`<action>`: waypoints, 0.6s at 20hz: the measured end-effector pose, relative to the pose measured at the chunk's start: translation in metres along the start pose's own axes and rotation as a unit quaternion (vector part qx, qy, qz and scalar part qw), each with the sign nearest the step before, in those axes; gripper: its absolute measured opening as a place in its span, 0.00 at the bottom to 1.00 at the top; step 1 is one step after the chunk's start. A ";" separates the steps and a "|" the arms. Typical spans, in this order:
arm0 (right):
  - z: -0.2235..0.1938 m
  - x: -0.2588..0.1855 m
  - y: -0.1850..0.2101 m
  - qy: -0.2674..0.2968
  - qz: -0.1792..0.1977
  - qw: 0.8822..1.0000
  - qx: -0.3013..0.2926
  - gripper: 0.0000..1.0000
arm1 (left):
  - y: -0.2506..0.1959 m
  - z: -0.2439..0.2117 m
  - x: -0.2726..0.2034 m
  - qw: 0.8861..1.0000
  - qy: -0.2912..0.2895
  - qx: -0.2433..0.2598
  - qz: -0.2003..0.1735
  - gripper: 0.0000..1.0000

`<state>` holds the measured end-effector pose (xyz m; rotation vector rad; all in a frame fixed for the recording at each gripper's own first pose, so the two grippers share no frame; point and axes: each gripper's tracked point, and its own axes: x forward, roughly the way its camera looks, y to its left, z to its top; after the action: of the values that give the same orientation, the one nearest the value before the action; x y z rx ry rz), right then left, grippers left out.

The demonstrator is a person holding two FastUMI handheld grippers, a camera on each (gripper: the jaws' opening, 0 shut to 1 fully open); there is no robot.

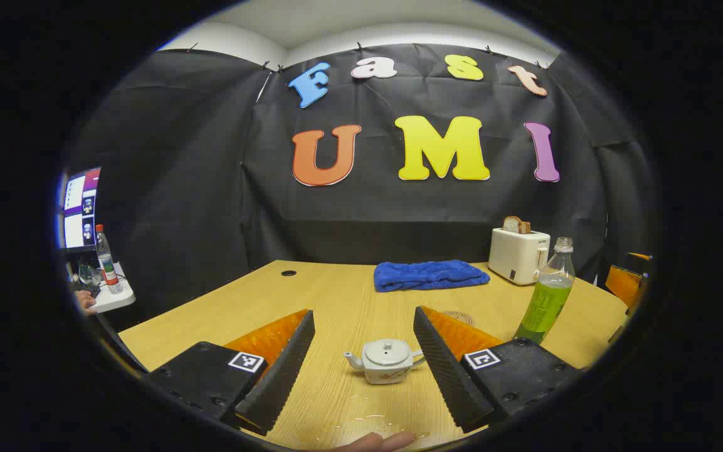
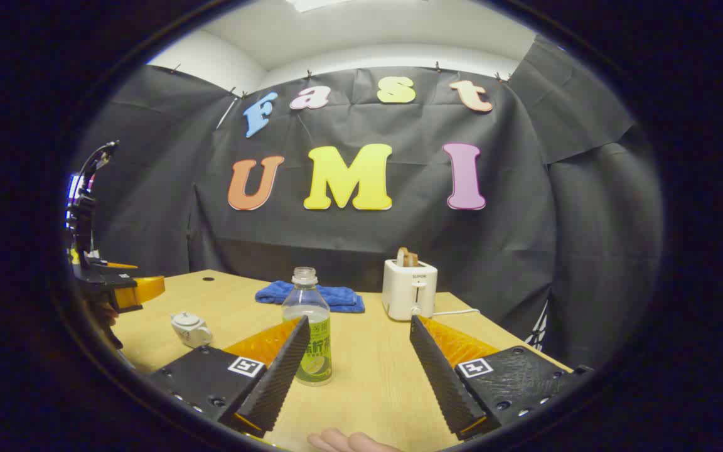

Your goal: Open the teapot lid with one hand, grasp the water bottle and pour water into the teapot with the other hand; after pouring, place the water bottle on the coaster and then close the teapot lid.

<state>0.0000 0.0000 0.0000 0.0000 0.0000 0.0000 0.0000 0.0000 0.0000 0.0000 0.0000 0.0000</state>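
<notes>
In the left gripper view, the left gripper (image 1: 364, 370) is held low over the table (image 1: 336, 301) with its fingers (image 1: 280, 370) spread wide and nothing between them but air. The teapot (image 1: 385, 361) stands on the table straight ahead, framed by the gap between the fingers and apart from both. Its lid (image 1: 386, 350) is on and its spout points left. Some drops of water (image 1: 368, 408) lie on the wood just in front of the teapot. The bottle (image 1: 546, 292) stands upright to the right, capless, with green liquid to about its shoulder. The coaster (image 1: 459, 317) lies flat on the table beyond the right finger, partly hidden by it, between the teapot and the bottle. At the far edge lie a blue towel (image 1: 427, 275) and a white toaster (image 1: 517, 254) with a slice of bread in it. A fingertip (image 1: 380, 441) shows at the bottom edge.

In the right gripper view, the right gripper (image 2: 358, 370) is also wide open and empty. The bottle (image 2: 310, 326) stands just ahead, its lower part hidden behind the left finger (image 2: 277, 376); I cannot tell whether they touch. The teapot (image 2: 191, 328) sits well to the left, lid on, and the other gripper (image 2: 117, 289) hangs above and to the left of it. The towel (image 2: 336, 296) and toaster (image 2: 408, 289) lie behind the bottle. Part of a hand (image 2: 349, 441) shows at the bottom edge.
</notes>
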 end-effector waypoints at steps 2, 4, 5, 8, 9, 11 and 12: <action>-0.002 -0.002 0.002 -0.001 -0.001 1.000 0.012 0.97 | -0.001 0.001 0.000 1.000 -0.006 0.007 -0.009 0.99; -0.008 -0.004 0.003 0.000 -0.004 1.000 0.018 0.97 | 0.001 0.003 0.002 1.000 -0.015 0.016 -0.014 0.99; -0.009 -0.004 0.007 0.002 0.002 1.000 0.019 0.97 | 0.002 0.003 0.002 1.000 -0.018 0.017 -0.012 0.99; -0.014 -0.006 0.009 0.010 0.007 1.000 0.007 0.96 | 0.006 0.001 0.000 1.000 -0.026 0.009 -0.012 0.99; -0.013 -0.007 0.008 0.008 0.006 1.000 0.003 0.96 | 0.009 0.000 0.000 1.000 -0.027 0.005 -0.011 0.99; -0.016 -0.008 0.006 0.009 0.000 1.000 -0.009 0.97 | 0.008 -0.001 0.002 1.000 -0.027 0.001 -0.013 0.99; -0.020 -0.007 0.005 0.013 -0.002 1.000 -0.012 0.96 | 0.007 -0.004 0.003 1.000 -0.021 -0.004 -0.016 0.99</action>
<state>-0.0072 0.0050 -0.0195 -0.0244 0.0251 -0.0045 0.0026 0.0072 -0.0040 -0.0088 -0.0428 -0.0329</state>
